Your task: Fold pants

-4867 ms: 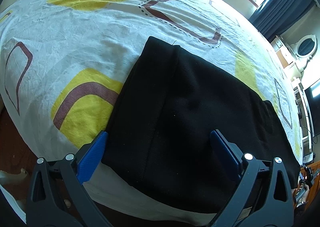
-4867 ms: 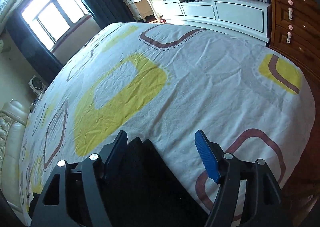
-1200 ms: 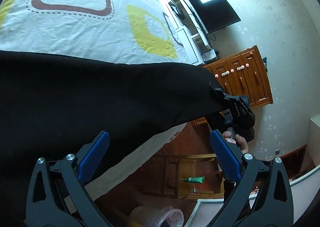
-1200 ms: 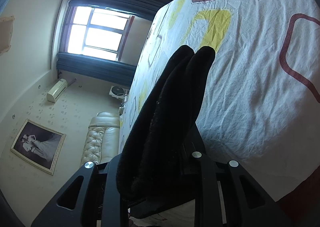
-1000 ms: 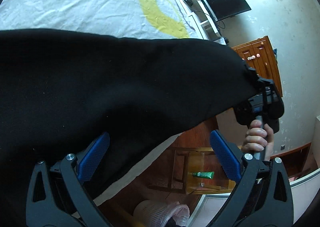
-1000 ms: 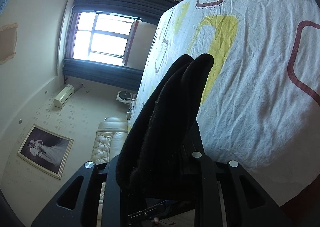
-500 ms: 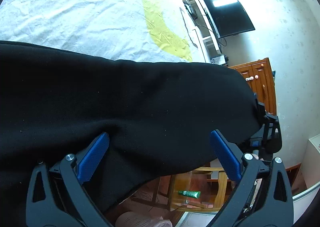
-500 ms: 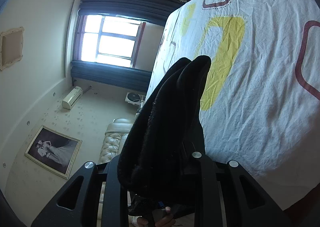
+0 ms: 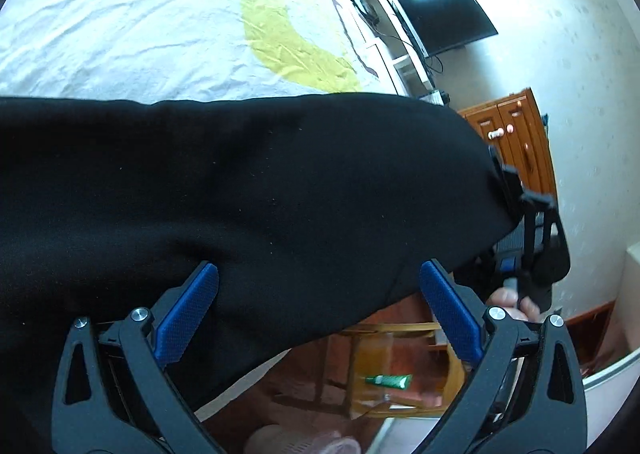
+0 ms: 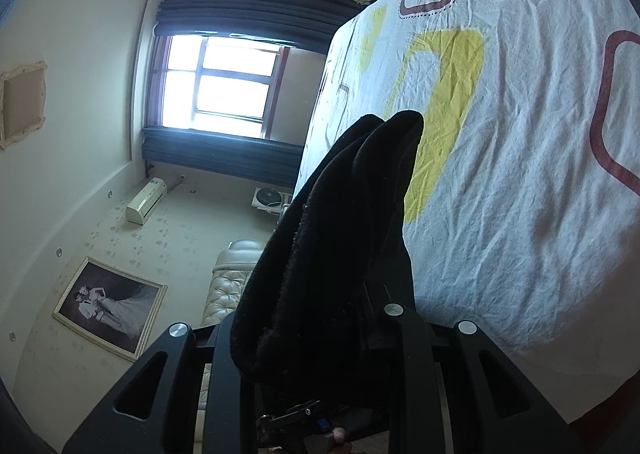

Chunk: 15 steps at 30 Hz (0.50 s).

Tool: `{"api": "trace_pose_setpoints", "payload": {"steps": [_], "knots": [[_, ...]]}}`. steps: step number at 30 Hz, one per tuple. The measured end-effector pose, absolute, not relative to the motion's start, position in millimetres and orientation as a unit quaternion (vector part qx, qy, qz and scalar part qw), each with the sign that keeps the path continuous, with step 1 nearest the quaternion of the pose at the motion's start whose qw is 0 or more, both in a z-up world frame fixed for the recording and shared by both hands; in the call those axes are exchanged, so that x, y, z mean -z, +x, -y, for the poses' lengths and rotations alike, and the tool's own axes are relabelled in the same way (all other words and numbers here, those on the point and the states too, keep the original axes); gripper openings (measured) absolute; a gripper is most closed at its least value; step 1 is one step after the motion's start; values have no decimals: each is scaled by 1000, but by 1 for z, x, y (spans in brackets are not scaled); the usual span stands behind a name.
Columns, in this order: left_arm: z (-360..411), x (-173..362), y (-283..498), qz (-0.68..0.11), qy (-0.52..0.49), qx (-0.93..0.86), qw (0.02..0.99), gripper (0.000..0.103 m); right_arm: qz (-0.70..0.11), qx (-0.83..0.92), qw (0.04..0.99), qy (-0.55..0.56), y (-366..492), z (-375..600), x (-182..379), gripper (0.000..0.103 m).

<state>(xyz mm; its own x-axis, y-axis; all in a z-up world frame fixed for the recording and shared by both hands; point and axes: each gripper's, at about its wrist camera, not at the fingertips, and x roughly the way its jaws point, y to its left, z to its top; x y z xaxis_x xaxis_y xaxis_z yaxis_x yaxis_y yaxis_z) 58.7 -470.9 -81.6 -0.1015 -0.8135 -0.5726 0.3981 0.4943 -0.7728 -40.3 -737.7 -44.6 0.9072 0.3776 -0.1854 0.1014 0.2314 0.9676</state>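
stretching above the bed (image 9: 120,37), the black pants (image 9: 240,189) are held in the air. one end is pinched between the pressed-together fingers of the right gripper (image 10: 320,318). the left gripper (image 9: 320,310) is spread wide, with cloth draped between its blue pads (image 9: 188,310).

You've got a bed (image 10: 520,181) under everything, covered by a wrinkled white sheet (image 9: 120,37) with yellow blocks and dark red rounded outlines edged in dots. The pants (image 9: 240,189) hang in front of the sheet in the left wrist view; can't tell whether any part touches it. In the right wrist view the visible sheet carries only its print and creases.
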Motion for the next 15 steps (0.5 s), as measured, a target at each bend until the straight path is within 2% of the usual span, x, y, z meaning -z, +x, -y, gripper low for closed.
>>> {"api": "trace_pose_setpoints", "payload": {"steps": [2,6,10,15], "knots": [[464,86,67,-574,-210,457,647,100,-192,-97,760,613,-38,734,42,24],[443,106,91,-602,-341,432,578,100,-196,-107,765,604,-36,721,32,24],[413,101,92,-600,-364,427,570,100,-203,-117,776,585,-29,701,14,24],[339,100,96,-594,-404,391,576,100,-238,-131,805,527,-7,649,-13,24]]}}
